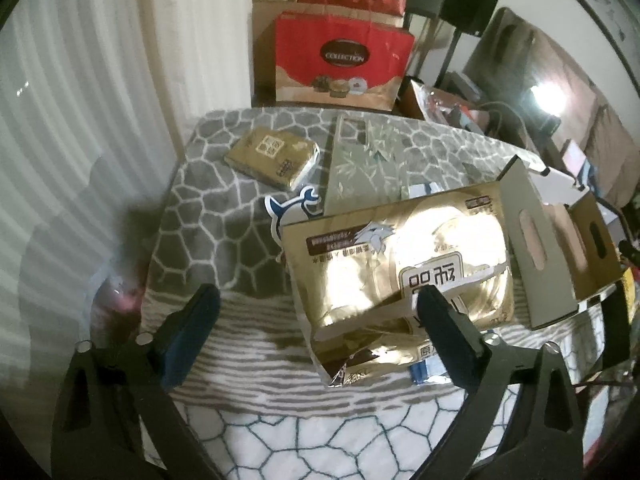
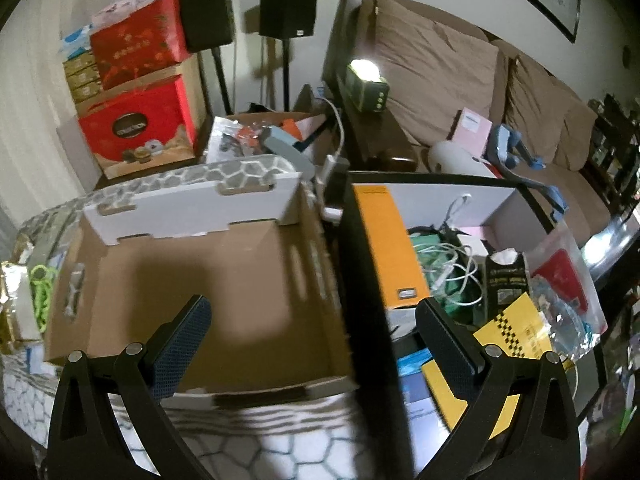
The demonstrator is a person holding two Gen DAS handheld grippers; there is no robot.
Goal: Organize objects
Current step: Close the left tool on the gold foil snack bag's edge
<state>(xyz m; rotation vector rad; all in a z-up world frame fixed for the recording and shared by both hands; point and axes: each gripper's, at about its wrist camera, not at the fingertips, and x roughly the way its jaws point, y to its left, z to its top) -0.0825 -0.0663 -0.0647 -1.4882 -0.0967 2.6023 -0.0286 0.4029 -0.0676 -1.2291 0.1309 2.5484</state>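
My left fingers (image 1: 316,320) stand wide apart with nothing pressed between them; they hang above the grey patterned blanket (image 1: 200,208) that covers the tabletop. The torn gold foil package (image 1: 400,264) lies just ahead of my right-hand pad (image 1: 452,328), which overlaps its near edge in the view, though I cannot tell whether it touches. A smaller gold packet (image 1: 274,156) lies farther ahead and toward my left-hand pad, well apart from the big one. Between the two sit a white and blue cut-out card (image 1: 288,208) and a green bamboo-print sheet (image 1: 360,160). Beyond my right-hand pad the side of an open cardboard box (image 1: 560,240) shows, just beside the foil package. Past the far edge of the blanket stands a red gift bag (image 1: 344,60) against the wall.

My right fingers (image 2: 316,340) are also spread wide and empty. Straight ahead of them, more toward my left-hand pad (image 2: 180,348), the cardboard box (image 2: 240,280) lies open with a bare brown floor and a white flap raised at its far side. To its left a lime green chain (image 2: 40,292) lies beside the box wall. Ahead of my right-hand pad (image 2: 448,352) a black-rimmed bin (image 2: 360,260) holds an orange box (image 2: 384,248), tangled white cables (image 2: 452,264) and a yellow checkered booklet (image 2: 516,336). A sofa (image 2: 440,80) runs behind it
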